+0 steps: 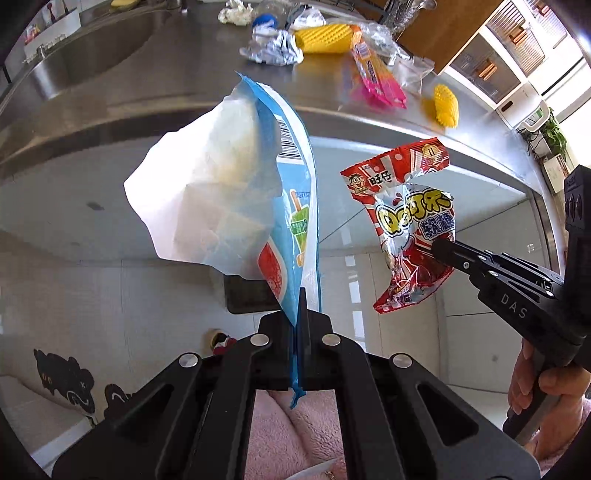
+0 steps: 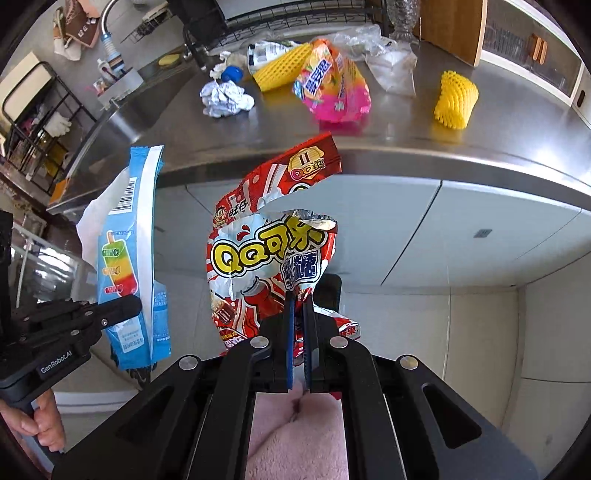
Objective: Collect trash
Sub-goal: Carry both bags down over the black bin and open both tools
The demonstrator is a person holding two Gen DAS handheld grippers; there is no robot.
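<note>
Two jaws pinch wrappers, left a blue wrapper, right a red wrapper; only right-wrist view shows the faucet.

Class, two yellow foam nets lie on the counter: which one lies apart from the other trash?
The yellow foam net at the counter's right; the other net touches the pink wrapper.

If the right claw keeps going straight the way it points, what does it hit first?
Probably the dark bin below, behind the red candy wrapper that the right claw grips; depth is unclear.

2 yellow foam nets, 2 held wrappers
</note>
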